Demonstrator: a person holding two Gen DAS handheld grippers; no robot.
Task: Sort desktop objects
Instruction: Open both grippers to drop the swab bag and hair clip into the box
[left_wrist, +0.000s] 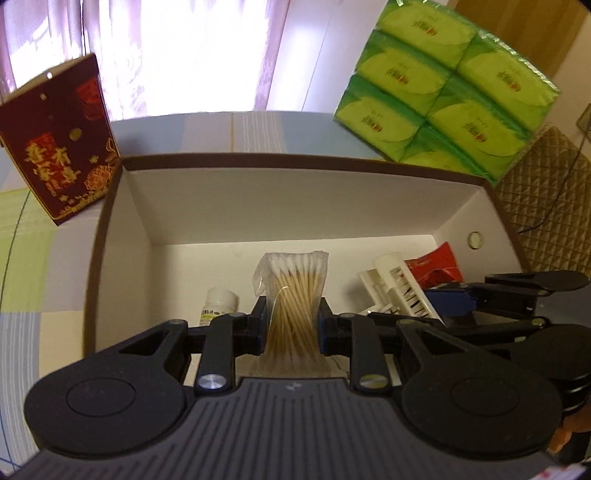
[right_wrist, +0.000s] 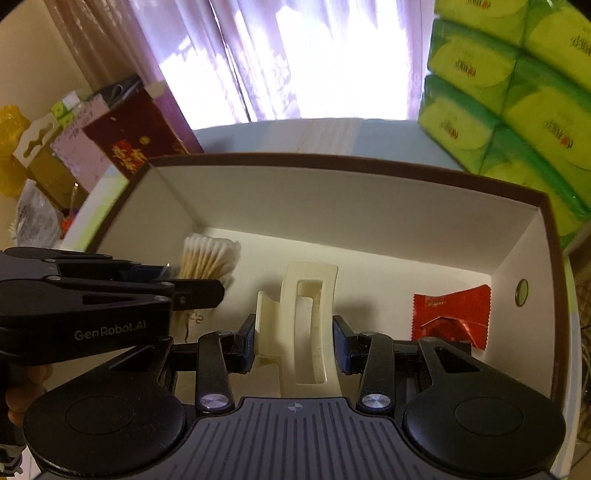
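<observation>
1. Cotton swab bag (left_wrist: 291, 295): clamped in left gripper (left_wrist: 291, 321), held over the white-lined box (left_wrist: 280, 203).
2. Cream hair claw clip (right_wrist: 303, 325): clamped in right gripper (right_wrist: 295, 339), also above the box interior.
3. Box floor: red packet (right_wrist: 450, 317), small white bottle (left_wrist: 219, 301).
4. Green tissue packs (left_wrist: 443, 81) and a dark red box (left_wrist: 62, 144) on the surface behind.

Clear bag of cotton swabs (left_wrist: 291, 295), upright and pinched mid-length over the open white box (left_wrist: 280, 199), cream hair claw (right_wrist: 303, 328) clamped lengthwise above the box floor, red packet (right_wrist: 452, 315) lying flat inside, small white bottle (left_wrist: 218, 304) on the floor
</observation>
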